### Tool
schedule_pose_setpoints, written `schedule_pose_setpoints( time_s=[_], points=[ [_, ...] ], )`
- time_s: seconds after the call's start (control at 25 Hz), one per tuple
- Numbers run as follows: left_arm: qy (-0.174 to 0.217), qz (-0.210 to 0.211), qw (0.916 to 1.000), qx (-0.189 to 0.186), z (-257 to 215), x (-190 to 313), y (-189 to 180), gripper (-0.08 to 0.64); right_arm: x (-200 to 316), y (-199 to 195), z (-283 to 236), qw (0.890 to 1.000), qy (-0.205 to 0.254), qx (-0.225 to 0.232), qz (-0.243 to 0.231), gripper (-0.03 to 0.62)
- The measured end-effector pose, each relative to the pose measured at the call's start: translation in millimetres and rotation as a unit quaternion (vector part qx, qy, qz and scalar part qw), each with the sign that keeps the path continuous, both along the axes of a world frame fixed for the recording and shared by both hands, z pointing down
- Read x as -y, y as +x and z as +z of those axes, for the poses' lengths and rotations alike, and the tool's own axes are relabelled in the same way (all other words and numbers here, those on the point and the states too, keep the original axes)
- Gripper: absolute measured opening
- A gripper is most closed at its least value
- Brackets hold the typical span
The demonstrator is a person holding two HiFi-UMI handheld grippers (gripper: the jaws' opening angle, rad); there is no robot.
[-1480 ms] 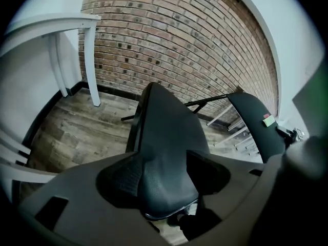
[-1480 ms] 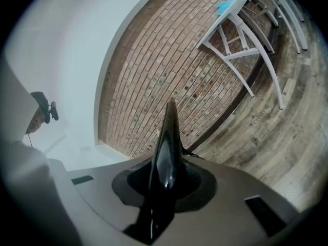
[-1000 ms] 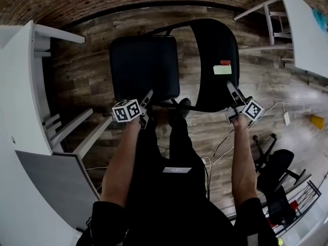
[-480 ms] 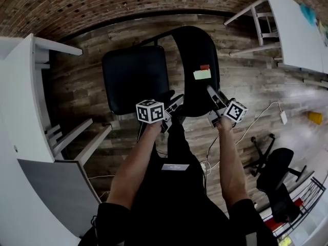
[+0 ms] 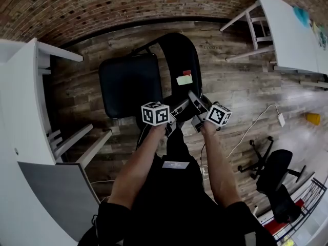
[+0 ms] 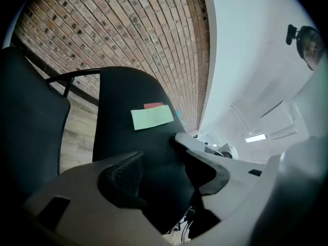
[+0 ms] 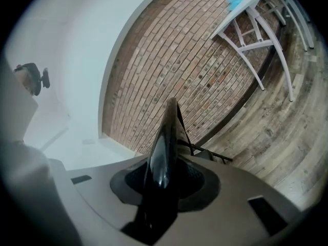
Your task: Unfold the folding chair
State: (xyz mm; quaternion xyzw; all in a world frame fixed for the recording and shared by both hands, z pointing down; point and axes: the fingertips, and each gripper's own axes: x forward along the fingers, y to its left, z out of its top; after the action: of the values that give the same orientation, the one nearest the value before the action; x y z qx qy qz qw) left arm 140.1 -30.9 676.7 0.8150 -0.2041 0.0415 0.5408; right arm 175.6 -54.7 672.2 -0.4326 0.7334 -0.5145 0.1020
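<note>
I count one brick wall (image 5: 128,4) along the far side and one plank floor (image 5: 246,86). There are two white tables, one at the left (image 5: 20,86) and one at the far right (image 5: 292,29).

One folding chair (image 5: 154,70) stands mid-floor just beyond my hands. Its seat (image 5: 128,83) is on the left, facing up, and its back (image 5: 179,55) is on the right. One office chair (image 5: 279,173) sits near right, and only the head view shows it.

I have two grippers. The left gripper (image 5: 179,107) is spread wide at the near edge of the back. Its own view shows the broad black face of the back in the gap, with neither pad on it. The right gripper (image 5: 196,102) straddles that back. Only its view shows the back edge-on, as a thin glossy blade between the pads. Those jaws have just been opening, and the pads now stand off it on both sides.

Two notes are stuck on the back, one green (image 5: 184,79) and one red (image 5: 187,73). The right gripper view shows neither.
</note>
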Motion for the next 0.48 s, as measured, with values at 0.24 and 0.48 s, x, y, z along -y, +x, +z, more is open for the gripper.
schedule_pose_setpoints(
  time_s=[0.24,0.48],
  points=[
    [-0.005,-0.019,0.9998,0.009,1.4,-3.5,-19.9,0.255,1.2,-31.6,-3.5,1.0,0.001,0.002,-0.008,0.123],
    [-0.014,-0.044,0.9989,-0.009,1.5,-5.8,-54.3,0.25,0.1,-67.3,-5.4,1.0,0.0,-0.015,-0.008,0.124]
  ],
)
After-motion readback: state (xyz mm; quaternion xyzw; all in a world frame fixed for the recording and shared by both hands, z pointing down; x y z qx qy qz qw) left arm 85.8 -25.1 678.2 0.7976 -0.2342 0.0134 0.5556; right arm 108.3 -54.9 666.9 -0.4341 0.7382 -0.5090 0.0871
